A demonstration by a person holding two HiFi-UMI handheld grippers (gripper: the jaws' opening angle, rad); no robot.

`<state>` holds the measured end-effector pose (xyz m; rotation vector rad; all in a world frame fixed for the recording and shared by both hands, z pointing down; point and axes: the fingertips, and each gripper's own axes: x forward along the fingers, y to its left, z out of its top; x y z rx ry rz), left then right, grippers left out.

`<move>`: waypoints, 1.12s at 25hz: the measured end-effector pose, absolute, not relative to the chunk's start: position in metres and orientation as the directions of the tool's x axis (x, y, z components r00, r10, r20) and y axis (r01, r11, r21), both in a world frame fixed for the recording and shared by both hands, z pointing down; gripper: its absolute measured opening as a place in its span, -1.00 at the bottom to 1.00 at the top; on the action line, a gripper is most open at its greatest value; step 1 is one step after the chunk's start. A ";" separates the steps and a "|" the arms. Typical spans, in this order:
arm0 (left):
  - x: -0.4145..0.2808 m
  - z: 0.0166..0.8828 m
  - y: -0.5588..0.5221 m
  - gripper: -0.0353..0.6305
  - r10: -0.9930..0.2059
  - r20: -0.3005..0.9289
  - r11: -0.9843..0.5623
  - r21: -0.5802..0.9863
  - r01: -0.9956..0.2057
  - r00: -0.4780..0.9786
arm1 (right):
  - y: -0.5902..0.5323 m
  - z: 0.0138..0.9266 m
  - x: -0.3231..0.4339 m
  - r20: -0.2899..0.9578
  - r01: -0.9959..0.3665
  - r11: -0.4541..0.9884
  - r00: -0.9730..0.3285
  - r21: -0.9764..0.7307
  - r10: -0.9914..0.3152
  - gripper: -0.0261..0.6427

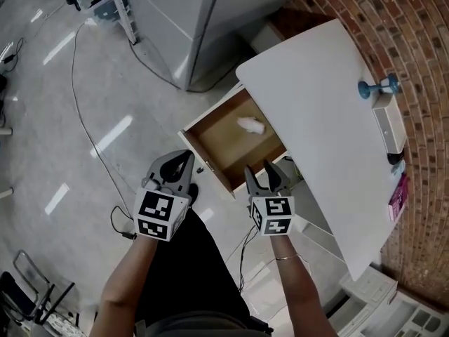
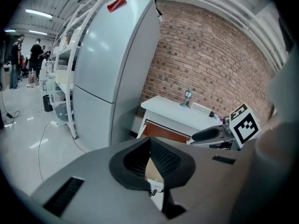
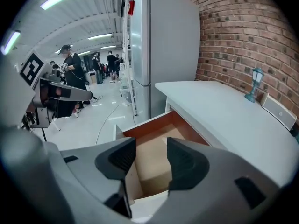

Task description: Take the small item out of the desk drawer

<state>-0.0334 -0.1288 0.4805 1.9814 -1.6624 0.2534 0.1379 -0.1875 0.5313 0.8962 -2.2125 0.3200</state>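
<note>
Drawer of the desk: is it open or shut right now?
Open. The drawer is pulled out from under the desk top; its brown inside shows from above, with a small white item lying in it.

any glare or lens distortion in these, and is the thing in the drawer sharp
Head view: glare streaks the floor; the white item in the drawer looks soft. Right gripper view: fisheye, the brick wall bows. Left gripper view: dark corners, the fridge leans.
</note>
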 end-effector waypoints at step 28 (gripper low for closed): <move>-0.056 0.572 -0.192 -0.83 -0.806 0.512 -0.094 0.386 -0.918 0.298 | -0.285 0.657 0.114 0.879 -0.472 0.831 -0.207 0.295 -0.430 -0.23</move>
